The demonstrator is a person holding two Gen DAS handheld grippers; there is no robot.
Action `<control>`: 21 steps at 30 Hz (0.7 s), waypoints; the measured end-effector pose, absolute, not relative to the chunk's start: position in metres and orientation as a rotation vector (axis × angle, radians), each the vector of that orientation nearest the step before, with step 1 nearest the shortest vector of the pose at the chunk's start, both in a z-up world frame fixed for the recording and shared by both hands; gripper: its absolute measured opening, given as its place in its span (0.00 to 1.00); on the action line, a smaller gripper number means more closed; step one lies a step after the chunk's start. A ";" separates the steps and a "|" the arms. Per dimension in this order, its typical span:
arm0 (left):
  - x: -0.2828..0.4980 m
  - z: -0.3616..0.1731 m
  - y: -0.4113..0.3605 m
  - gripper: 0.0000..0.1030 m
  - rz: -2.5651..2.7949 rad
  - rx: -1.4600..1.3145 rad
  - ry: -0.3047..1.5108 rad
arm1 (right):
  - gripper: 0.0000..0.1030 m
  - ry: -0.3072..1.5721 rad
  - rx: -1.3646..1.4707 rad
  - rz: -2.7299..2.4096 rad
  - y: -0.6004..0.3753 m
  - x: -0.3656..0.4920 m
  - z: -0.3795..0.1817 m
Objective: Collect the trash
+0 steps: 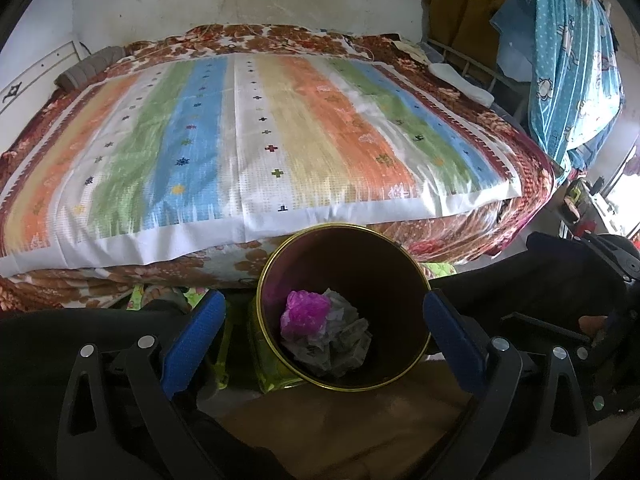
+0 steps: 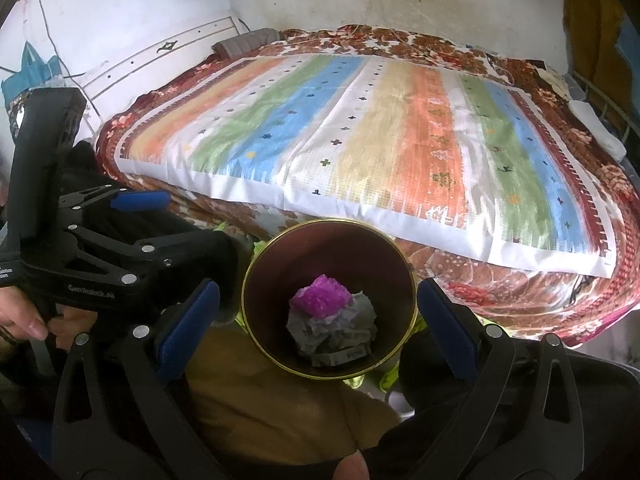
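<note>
Inside bin point(image 1: 384, 256), magenta wad point(image 1: 306, 312) half-covering grey paper point(image 1: 344, 344), both claws point(image 1: 324, 332) point(image 2: 318, 326) wide open, empty.

Your left gripper point(image 1: 324, 332) hangs with its blue pads spread wide, holding nothing. Between the pads stands the gold-rimmed bin point(image 1: 344, 236); inside lie a magenta wad point(image 1: 306, 312) and crumpled grey paper point(image 1: 340, 340), touching each other. Beyond the bin spreads the bed point(image 1: 480, 232), covered by a striped sheet point(image 1: 256, 152). Your right gripper point(image 1: 592, 280) shows at the right edge.
</note>
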State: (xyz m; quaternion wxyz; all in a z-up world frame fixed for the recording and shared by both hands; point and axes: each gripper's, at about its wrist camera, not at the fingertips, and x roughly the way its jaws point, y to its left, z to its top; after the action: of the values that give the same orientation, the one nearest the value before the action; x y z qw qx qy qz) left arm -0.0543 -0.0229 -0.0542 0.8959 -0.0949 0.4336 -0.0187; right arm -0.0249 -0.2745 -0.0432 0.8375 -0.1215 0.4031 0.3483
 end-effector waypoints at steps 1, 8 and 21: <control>-0.054 -0.055 -0.022 0.94 -0.037 -0.200 0.901 | 0.91 0.853 -0.255 0.736 -0.274 -0.025 -0.043; -0.054 -0.057 -0.020 0.94 -0.037 -0.201 0.906 | 0.91 0.862 -0.241 0.741 -0.273 -0.025 -0.044; -0.055 -0.058 -0.023 0.94 -0.048 -0.206 0.922 | 0.91 0.868 -0.222 0.741 -0.275 -0.024 -0.045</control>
State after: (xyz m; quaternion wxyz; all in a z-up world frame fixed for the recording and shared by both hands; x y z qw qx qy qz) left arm -0.0548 -0.0227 -0.0584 0.8901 -0.0993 0.4442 -0.0233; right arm -0.0242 -0.2749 -0.0447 0.8356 -0.1051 0.4101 0.3500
